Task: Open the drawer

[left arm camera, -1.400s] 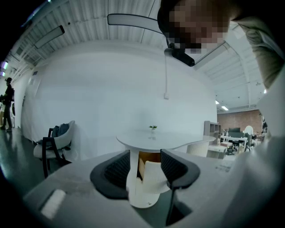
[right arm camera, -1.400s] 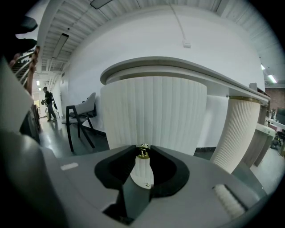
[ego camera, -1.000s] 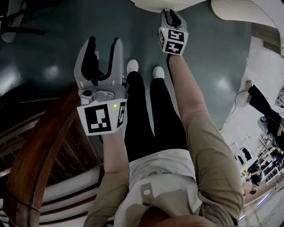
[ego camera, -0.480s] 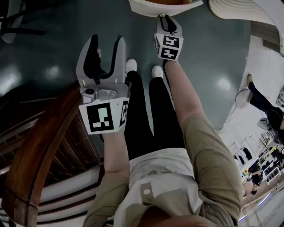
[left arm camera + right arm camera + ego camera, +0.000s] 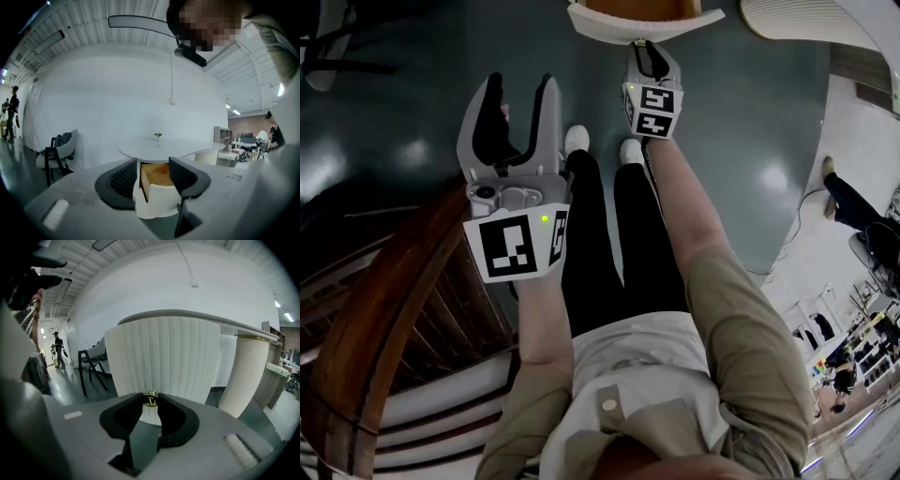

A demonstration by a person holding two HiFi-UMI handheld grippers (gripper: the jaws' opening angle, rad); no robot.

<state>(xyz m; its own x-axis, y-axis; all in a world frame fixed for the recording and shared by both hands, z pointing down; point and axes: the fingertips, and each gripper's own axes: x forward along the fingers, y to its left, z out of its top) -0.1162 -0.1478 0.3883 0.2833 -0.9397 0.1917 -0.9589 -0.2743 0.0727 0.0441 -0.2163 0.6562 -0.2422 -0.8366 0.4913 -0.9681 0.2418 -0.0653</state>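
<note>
The drawer (image 5: 642, 21) has a white ribbed front and a pale wood inside; it stands pulled out at the top edge of the head view. My right gripper (image 5: 645, 47) reaches up to it. In the right gripper view the jaws (image 5: 150, 403) are shut on the small brass knob (image 5: 150, 398) at the middle of the ribbed front (image 5: 164, 357). My left gripper (image 5: 520, 86) hangs in the air to the left, open and empty. Far beyond its jaws (image 5: 153, 168), the left gripper view shows the open drawer (image 5: 157, 176) under the round white table (image 5: 159, 146).
A dark wooden chair back (image 5: 394, 309) curves at the lower left. The person's legs and white shoes (image 5: 579, 141) stand on the dark green floor below the drawer. A ribbed white column (image 5: 248, 376) rises right of the drawer. A chair (image 5: 58, 152) stands far left.
The right gripper has come toward the person with the knob in its jaws, and the drawer has slid further out into the head view. The left gripper has stayed put.
</note>
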